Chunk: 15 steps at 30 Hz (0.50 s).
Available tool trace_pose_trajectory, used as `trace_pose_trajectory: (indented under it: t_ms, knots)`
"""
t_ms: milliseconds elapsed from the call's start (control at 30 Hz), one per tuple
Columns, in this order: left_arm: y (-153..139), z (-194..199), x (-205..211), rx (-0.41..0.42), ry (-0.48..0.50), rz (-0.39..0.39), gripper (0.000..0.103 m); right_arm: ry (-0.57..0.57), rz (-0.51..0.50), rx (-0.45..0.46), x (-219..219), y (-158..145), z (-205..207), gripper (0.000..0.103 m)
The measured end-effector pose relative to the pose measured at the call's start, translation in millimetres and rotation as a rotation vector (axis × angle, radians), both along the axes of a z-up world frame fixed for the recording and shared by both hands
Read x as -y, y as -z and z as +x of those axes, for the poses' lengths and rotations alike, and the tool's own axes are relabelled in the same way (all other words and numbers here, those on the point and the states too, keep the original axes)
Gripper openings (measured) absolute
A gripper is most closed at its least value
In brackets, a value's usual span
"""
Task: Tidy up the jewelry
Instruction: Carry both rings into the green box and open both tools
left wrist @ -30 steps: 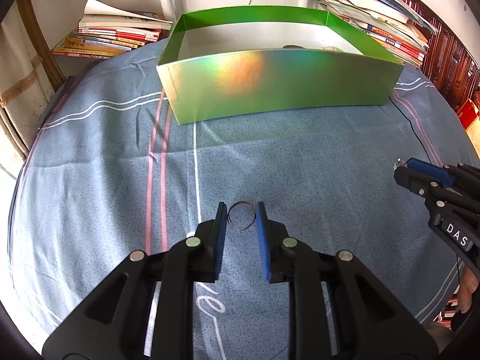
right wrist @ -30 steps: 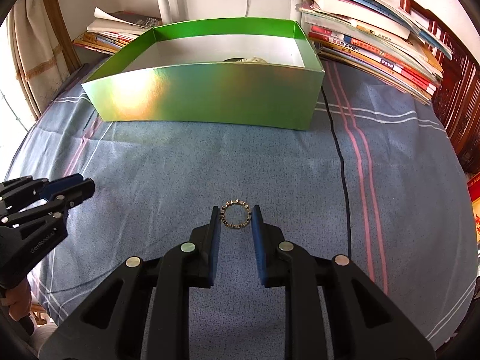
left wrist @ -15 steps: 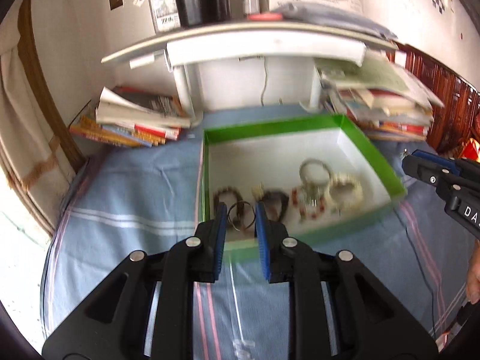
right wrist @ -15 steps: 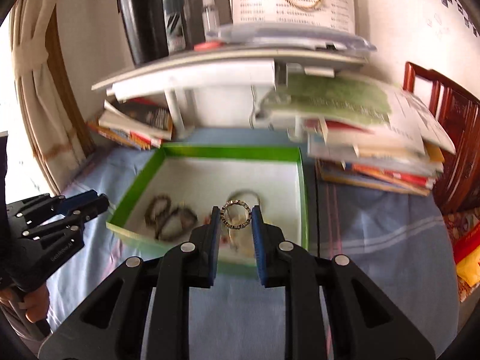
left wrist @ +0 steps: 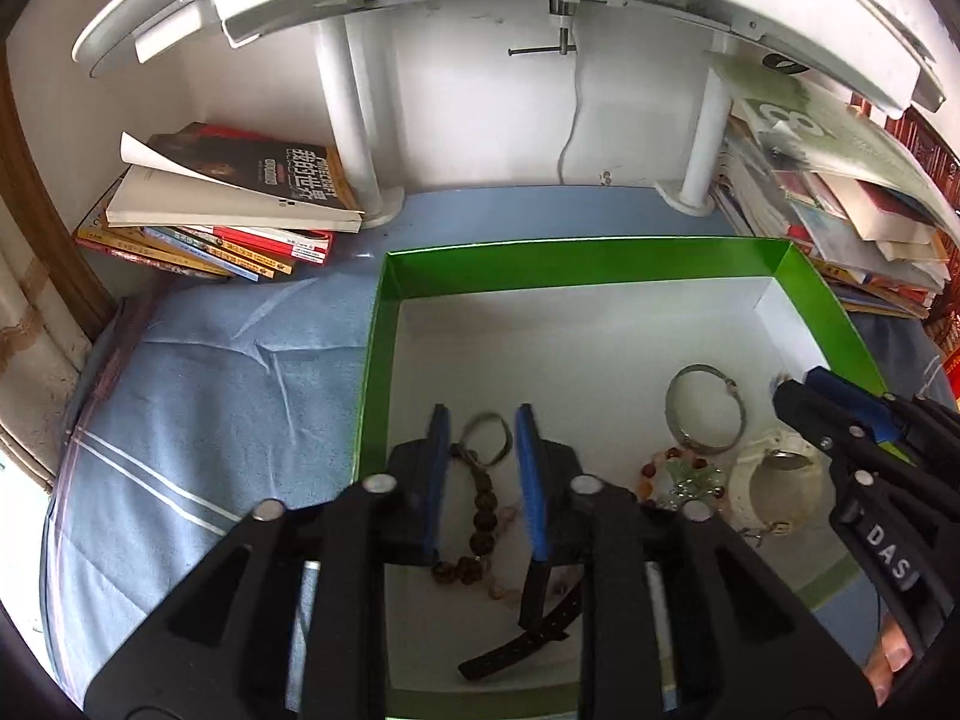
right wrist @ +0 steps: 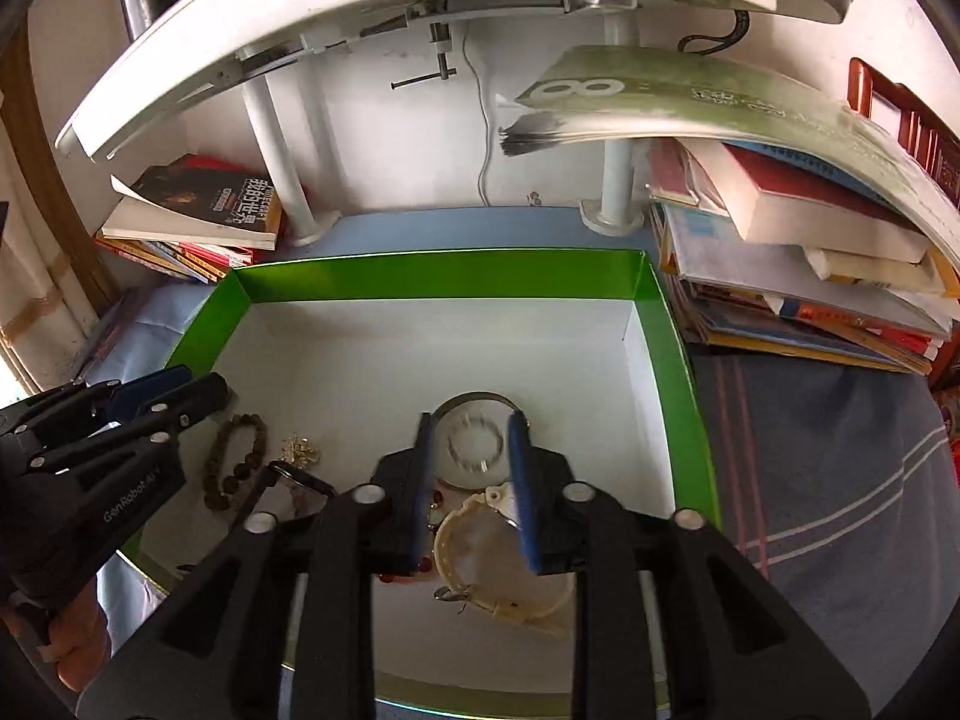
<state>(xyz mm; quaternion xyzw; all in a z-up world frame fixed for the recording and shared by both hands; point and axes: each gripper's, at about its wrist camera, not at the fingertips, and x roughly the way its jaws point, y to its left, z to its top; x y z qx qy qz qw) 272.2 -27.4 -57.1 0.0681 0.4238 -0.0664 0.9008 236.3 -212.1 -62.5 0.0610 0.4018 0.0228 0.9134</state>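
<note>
both grippers have moved from the blue cloth (left wrist: 198, 396) to above the green box (left wrist: 576, 261), and their jaws have just been opening: the left gripper (left wrist: 483, 438) has released its thin ring (left wrist: 489, 439), and the right gripper (right wrist: 471, 441) has released its blurred ring (right wrist: 474, 439), which seems to be falling free, so i judge both rings are delivered. in the box also lie a bead bracelet (right wrist: 237, 459), a silver bangle (left wrist: 705, 417) and a white bracelet (right wrist: 510, 564); book piles (right wrist: 798, 276) stand beside it, nothing blocks

Both claws (left wrist: 481, 420) (right wrist: 469, 427) just opened over the box (left wrist: 540, 261), releasing their rings.
</note>
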Motion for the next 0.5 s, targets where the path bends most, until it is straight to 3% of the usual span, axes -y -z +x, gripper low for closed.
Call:
trace_pose_trajectory:
  t_ms: [33,100,167,200,333,500]
  knots:
    - [-0.6,-0.1,-0.6,0.004,-0.003,0.004,0.045,0.005,0.011,0.01,2.2,-3.9,-3.4,0.045]
    - [-6.1,-3.6,-2.0,0.02,-0.002,0.001,0.05,0.009,0.025,0.032,6.3,-12.3,-12.1,0.052]
    - [-16.0,-12.7,-3.0,0.041,0.006,-0.002,0.06,0.02,0.028,0.064,8.8,-24.7,-26.7,0.068]
    - [-20.7,-18.1,-2.9,0.053,0.008,-0.002,0.063,0.025,0.029,0.084,10.6,-31.3,-37.4,0.071]
    - [-44.9,-58.7,-5.2,0.139,0.021,-0.025,0.077,0.064,0.002,0.188,8.3,-51.3,-84.3,0.092]
    - [-59.6,-121.6,-6.2,0.323,0.027,-0.048,0.086,0.099,-0.049,0.332,-1.1,-59.1,-142.8,0.1]
